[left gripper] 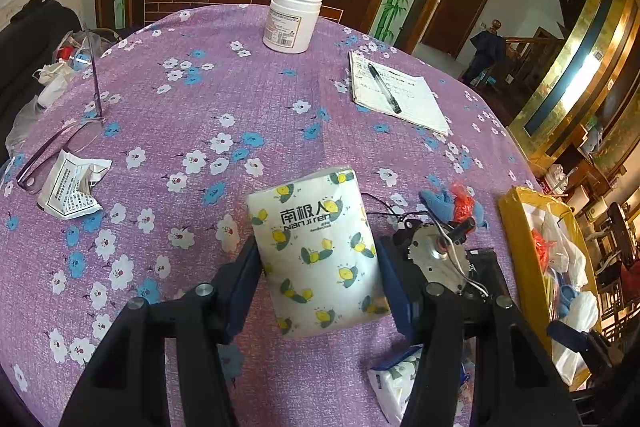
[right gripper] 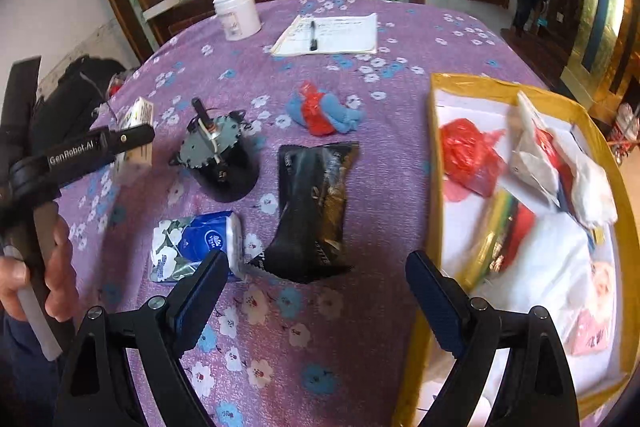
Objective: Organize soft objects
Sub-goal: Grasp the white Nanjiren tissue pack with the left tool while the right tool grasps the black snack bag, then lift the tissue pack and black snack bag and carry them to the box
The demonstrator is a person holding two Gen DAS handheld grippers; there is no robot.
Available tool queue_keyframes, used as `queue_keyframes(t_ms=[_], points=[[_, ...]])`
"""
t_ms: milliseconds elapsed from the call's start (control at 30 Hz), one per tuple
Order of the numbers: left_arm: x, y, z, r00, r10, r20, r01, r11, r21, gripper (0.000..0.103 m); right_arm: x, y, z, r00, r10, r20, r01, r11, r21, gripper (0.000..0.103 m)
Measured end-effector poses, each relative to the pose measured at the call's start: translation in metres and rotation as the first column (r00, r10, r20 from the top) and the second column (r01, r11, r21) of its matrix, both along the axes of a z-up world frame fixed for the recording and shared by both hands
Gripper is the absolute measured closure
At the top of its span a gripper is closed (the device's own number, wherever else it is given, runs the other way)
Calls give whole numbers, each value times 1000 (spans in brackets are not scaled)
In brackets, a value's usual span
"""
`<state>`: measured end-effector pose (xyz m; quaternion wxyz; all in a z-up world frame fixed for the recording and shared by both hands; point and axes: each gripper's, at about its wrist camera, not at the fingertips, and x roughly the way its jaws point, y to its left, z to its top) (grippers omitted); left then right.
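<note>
Left claw (left gripper: 320,267) clamped on white lemon-print tissue pack (left gripper: 316,251): carry level to yellow-rimmed cardboard box (right gripper: 436,163); right claw (right gripper: 316,279) apart, empty.

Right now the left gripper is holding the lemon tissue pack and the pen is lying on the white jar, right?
Not quite. The left gripper does hold the lemon tissue pack, but the pen lies on the notebook, apart from the white jar. The left wrist view shows it.
</note>
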<state>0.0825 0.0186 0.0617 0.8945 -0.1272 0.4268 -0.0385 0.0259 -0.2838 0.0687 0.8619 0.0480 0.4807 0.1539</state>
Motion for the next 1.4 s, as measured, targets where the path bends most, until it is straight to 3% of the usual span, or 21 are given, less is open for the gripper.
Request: queue_keyframes(t_ms=[133, 300, 367, 500, 600, 733, 900, 1000, 1167, 1400], points=[[-1, -3, -1, 1000, 7, 7, -7, 1000, 25, 47, 8, -1, 5, 999, -24, 30, 23, 999, 40, 10], [1, 1, -3, 1000, 18, -1, -18, 1000, 18, 47, 29, 25, -2, 998, -13, 59, 16, 998, -53, 17], [0, -1, -1, 1000, 12, 6, -13, 1000, 19, 47, 37, 31, -10, 999, -17, 45, 21, 997, -78, 34], [-3, -9, 1, 1000, -10, 21, 10, 999, 37, 47, 50, 39, -35, 999, -18, -32, 15, 994, -105, 57], [-6, -14, 3, 999, -22, 36, 20, 998, 51, 47, 43, 42, -31, 999, -6, 35, 10, 993, -114, 75], [-12, -21, 9, 996, -30, 84, 22, 996, 85, 47, 33, 33, -17, 988, -45, 149, 55, 997, -61, 76], [-19, -32, 15, 989, -43, 143, 22, 990, 140, 47, 19, 20, 5, 950, -87, 299, 90, 996, 6, 75], [-25, -41, 19, 980, -54, 189, 15, 980, 200, 46, 18, 13, 10, 946, -100, 309, 82, 994, 69, 75], [-37, -62, 23, 955, -100, 279, 4, 946, 323, 46, 9, 17, 16, 941, -75, 329, 46, 994, 95, 75], [-41, -73, 23, 939, -119, 324, -17, 921, 388, 46, 1, 23, 18, 938, -52, 343, 18, 995, 103, 75]])
